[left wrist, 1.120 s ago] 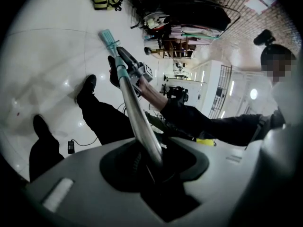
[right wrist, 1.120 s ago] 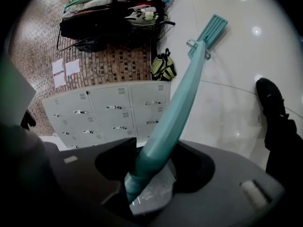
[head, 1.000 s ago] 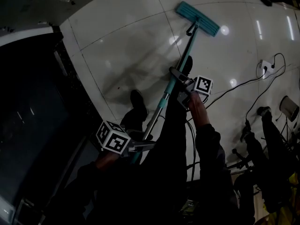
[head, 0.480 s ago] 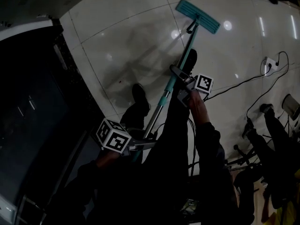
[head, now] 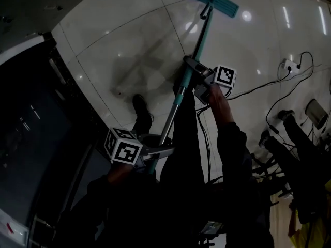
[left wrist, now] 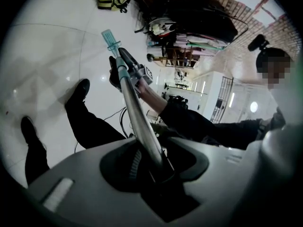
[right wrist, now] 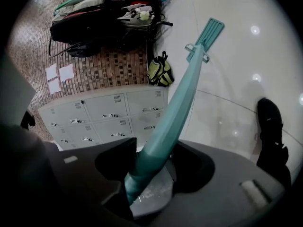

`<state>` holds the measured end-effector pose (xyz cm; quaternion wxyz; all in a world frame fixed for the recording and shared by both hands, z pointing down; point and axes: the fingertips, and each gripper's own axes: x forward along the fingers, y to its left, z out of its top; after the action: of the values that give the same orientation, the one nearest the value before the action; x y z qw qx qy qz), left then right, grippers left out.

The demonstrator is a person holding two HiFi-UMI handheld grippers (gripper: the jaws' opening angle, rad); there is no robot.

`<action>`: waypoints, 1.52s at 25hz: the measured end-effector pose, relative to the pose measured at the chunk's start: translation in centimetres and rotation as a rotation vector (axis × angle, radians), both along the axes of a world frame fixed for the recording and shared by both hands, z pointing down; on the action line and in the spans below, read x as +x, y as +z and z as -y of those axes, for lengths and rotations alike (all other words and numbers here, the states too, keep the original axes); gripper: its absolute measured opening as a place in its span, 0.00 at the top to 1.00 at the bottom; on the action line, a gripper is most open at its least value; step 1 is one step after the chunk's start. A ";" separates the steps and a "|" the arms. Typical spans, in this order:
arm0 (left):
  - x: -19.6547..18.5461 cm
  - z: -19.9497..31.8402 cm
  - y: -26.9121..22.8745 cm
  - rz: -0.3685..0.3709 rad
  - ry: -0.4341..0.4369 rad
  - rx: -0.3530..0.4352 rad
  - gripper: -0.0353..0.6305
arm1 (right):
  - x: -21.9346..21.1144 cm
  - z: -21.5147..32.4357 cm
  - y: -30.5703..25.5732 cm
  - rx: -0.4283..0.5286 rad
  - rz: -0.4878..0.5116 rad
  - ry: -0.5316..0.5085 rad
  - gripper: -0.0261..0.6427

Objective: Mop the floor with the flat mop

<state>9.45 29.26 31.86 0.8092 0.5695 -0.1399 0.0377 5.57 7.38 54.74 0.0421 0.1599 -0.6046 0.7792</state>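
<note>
1. the flat mop runs on a slant in the head view. its long axis goes from beside the person's body at lower left, up and to the right, and it points away from the person.
2. its teal mop head lies flat on the white tiled floor, crosswise to the pole and close to the picture's top edge.
3. the left gripper is clamped on the silver stretch of the pole nearest the person, with its jaws closed round the tube.
4. the right gripper grips the teal stretch further toward the head, jaws tight against it.
5. below the left gripper the pole's near end is lost in dark clothing.
6. the underside of the mop head cannot be seen.
7. a black shoe stands on the tiles left of the pole, apart from it. the leg above it fades into shadow.
</note>
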 end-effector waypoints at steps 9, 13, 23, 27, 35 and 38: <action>5.2 15.8 3.0 0.038 -0.015 0.012 0.69 | 5.2 16.1 2.5 0.012 -0.027 0.004 0.61; 6.2 17.5 3.5 0.035 0.011 0.042 0.69 | 5.8 18.6 2.5 0.053 -0.037 -0.021 0.61; 6.1 14.8 2.4 0.022 0.052 0.056 0.69 | 5.5 16.8 0.4 0.090 0.027 0.002 0.62; 5.3 10.3 1.0 0.028 0.071 0.066 0.69 | 5.9 12.6 -1.5 0.088 0.022 0.032 0.62; 4.4 3.2 -0.5 -0.031 0.113 0.078 0.68 | 6.3 5.6 -2.8 0.076 -0.011 0.113 0.62; 4.3 0.4 -0.6 -0.071 0.141 0.080 0.68 | 6.1 3.1 -3.2 0.087 -0.018 0.139 0.62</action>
<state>13.79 28.84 31.21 0.7855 0.6108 -0.0721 0.0688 11.71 4.31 51.58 -0.0134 0.2102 -0.6249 0.7517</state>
